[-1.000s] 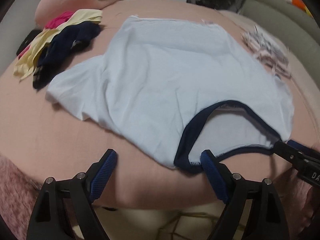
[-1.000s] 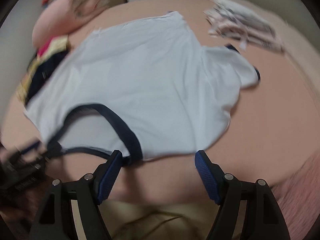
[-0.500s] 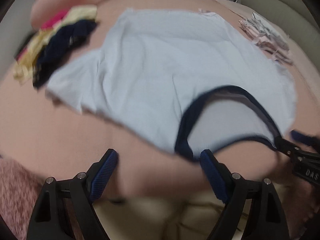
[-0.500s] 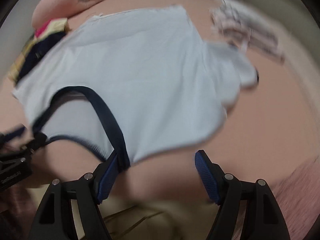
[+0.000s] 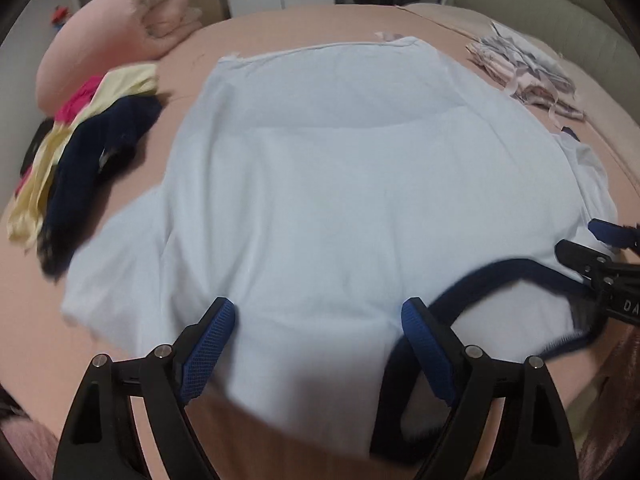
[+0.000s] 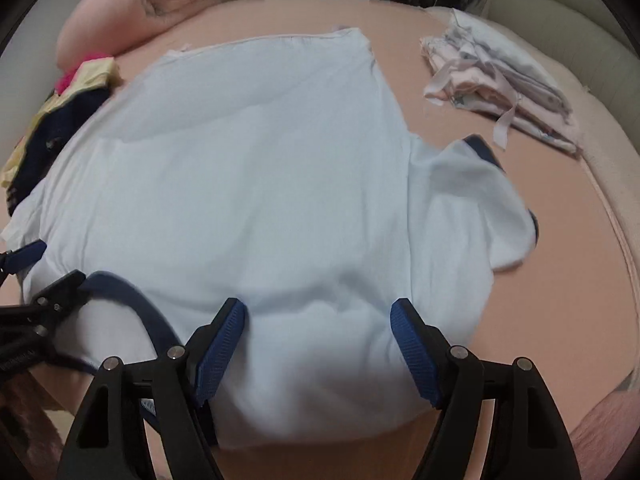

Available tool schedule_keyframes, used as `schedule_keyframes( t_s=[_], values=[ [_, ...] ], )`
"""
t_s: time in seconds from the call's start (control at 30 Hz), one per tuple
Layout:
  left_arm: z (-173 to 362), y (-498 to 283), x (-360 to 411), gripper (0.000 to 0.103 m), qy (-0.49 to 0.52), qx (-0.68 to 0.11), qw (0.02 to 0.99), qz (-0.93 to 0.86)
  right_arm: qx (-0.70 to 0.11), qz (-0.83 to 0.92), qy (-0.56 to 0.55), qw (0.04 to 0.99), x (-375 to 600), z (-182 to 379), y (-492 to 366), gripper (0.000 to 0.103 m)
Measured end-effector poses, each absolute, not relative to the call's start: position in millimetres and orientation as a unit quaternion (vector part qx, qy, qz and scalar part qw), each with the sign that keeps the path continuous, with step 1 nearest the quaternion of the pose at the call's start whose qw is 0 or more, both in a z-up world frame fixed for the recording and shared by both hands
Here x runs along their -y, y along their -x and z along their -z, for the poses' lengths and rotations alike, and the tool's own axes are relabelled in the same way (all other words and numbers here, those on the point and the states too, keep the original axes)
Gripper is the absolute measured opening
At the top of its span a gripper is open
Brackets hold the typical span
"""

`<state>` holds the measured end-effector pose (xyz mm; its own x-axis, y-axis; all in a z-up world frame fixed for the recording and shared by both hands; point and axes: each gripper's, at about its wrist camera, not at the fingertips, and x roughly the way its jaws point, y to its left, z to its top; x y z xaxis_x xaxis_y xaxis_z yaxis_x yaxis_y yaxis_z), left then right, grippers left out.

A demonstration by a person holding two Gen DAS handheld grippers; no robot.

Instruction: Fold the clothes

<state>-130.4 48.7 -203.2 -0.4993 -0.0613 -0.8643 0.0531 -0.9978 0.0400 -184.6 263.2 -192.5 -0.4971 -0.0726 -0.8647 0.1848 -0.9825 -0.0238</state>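
Observation:
A light blue T-shirt [image 5: 340, 184] with a navy collar [image 5: 500, 270] lies spread flat on the pink bed [image 5: 120, 360], collar end nearest me. My left gripper [image 5: 320, 320] is open, its blue pads [image 5: 212, 336] straddling the shirt's shoulder left of the collar. My right gripper [image 6: 318, 320] is open too, over the other shoulder, with the collar [image 6: 132, 300] to its left and a navy-trimmed sleeve [image 6: 472, 184] to its right. Each gripper shows at the edge of the other's view: the right gripper [image 5: 596, 260], the left gripper [image 6: 44, 292]. Fabric lies between both pairs of fingers; no pad visibly presses it.
A heap of yellow, navy and pink clothes [image 5: 80, 152] lies left of the shirt, with a rolled pink blanket [image 5: 120, 40] behind it. A folded stack of pale garments [image 6: 500, 80] sits at the far right, near a greenish padded edge [image 6: 568, 12]. The bed's near edge runs just below the grippers.
Both grippers have moved forward from the bed's near edge onto the shirt. Its shoulders now lie between the fingers, and the collar sits between the two grippers. The jaws stayed wide.

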Motion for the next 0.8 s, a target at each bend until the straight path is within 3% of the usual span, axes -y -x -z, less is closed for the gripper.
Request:
schedule_keyframes(
  t_s=[0.2, 0.4, 0.47, 0.6, 0.63, 0.8],
  values=[
    [187.3, 106.9, -39.0, 0.086, -0.532, -0.002, -0.016, 0.847, -0.084, 0.835, -0.536, 0.094, -272.4, 189.2, 154.7, 0.076],
    [142.3, 127.8, -35.0, 0.086, -0.445, 0.039, -0.062, 0.893, -0.035, 0.856, -0.506, 0.097, -284.0, 156.5, 168.7, 0.076],
    [150.3, 145.8, -41.5, 0.086, -0.446, 0.052, -0.066, 0.891, -0.036, 0.882, -0.462, 0.082, -278.3, 145.0, 178.4, 0.076],
    [177.0, 173.4, -52.4, 0.086, -0.484, 0.074, -0.052, 0.871, -0.044, 0.871, -0.484, 0.074, -265.6, 173.9, 201.7, 0.076],
    [184.5, 173.0, -53.6, 0.087, -0.5, 0.08, -0.047, 0.861, -0.056, 0.849, -0.521, 0.067, -267.8, 190.1, 204.1, 0.076],
    [192.0, 136.6, -51.1, 0.087, -0.507, 0.086, -0.036, 0.857, -0.045, 0.862, -0.496, 0.092, -289.0, 182.2, 164.9, 0.076]
  ],
)
